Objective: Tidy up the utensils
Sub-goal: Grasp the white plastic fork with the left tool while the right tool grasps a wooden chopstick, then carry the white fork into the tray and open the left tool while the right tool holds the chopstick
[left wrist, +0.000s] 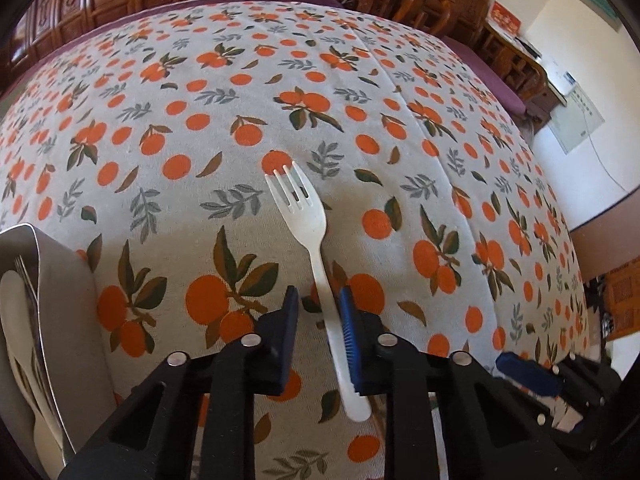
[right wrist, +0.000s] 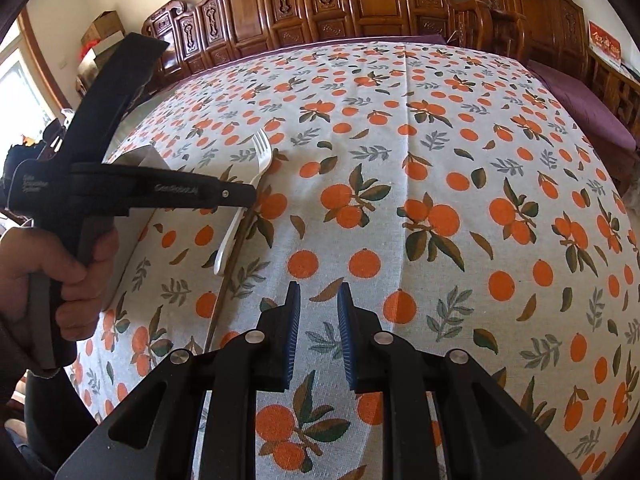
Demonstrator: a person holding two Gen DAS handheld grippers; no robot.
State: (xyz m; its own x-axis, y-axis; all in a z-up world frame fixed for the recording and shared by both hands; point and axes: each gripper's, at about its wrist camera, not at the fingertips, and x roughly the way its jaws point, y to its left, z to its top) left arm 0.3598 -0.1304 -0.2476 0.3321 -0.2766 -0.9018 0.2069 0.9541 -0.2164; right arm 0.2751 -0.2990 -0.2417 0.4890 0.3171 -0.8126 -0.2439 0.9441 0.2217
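Note:
A white plastic fork (left wrist: 310,236) lies on the orange-print tablecloth (left wrist: 160,128), tines pointing away from me. My left gripper (left wrist: 319,314) straddles its handle from above. The right-hand pad touches the handle, while a gap shows between the handle and the left-hand pad. In the right wrist view the same fork (right wrist: 260,160) passes behind the left gripper (right wrist: 240,196), which a hand (right wrist: 68,272) holds. My right gripper (right wrist: 319,312) hovers over bare cloth to the right of the fork, jaws narrowly apart with nothing between them.
A grey metal box (left wrist: 68,300) with white spoons and other utensils stands at the left, close to the fork. A thin brown stick (right wrist: 228,280) lies alongside the fork. Carved wooden furniture (right wrist: 360,4) lines the far side of the table.

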